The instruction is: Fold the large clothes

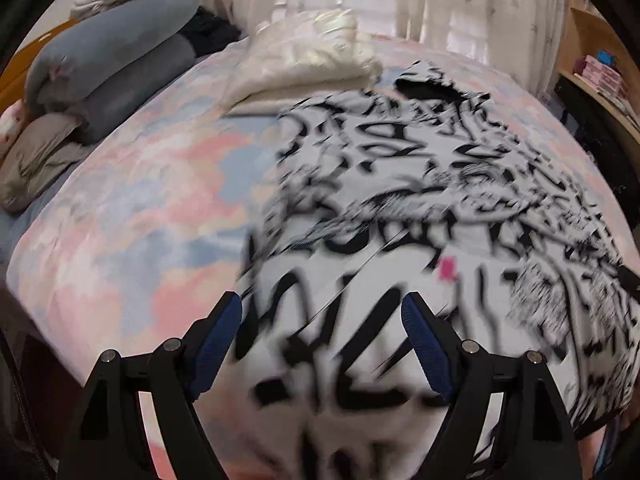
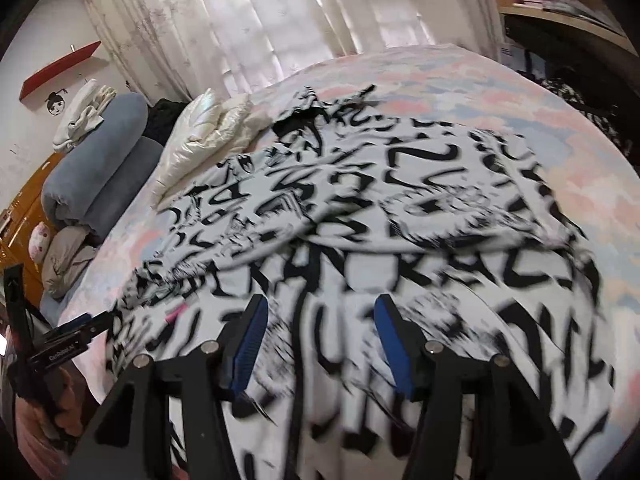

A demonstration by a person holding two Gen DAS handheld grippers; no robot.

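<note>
Across the middle of the bed (image 1: 132, 216), on its pastel pink-and-blue cover, lies the white garment with black lettering (image 2: 400, 208), spread out and reaching down to the near edge under both claws. Its near part is blurred. A small pink tag (image 1: 447, 269) shows on the cloth near the left side. The left gripper (image 1: 322, 312) hangs over the garment's near left part with its jaws wide apart and nothing pinched between the blue pads. The right gripper (image 2: 320, 312) hangs over the near middle of the cloth, jaws parted, pads not pressing on anything. Toward the far left corner sit a cream puffy jacket (image 2: 208, 132) touching the garment's far edge, and rolled grey-blue bedding (image 1: 116, 40) beside it.
</note>
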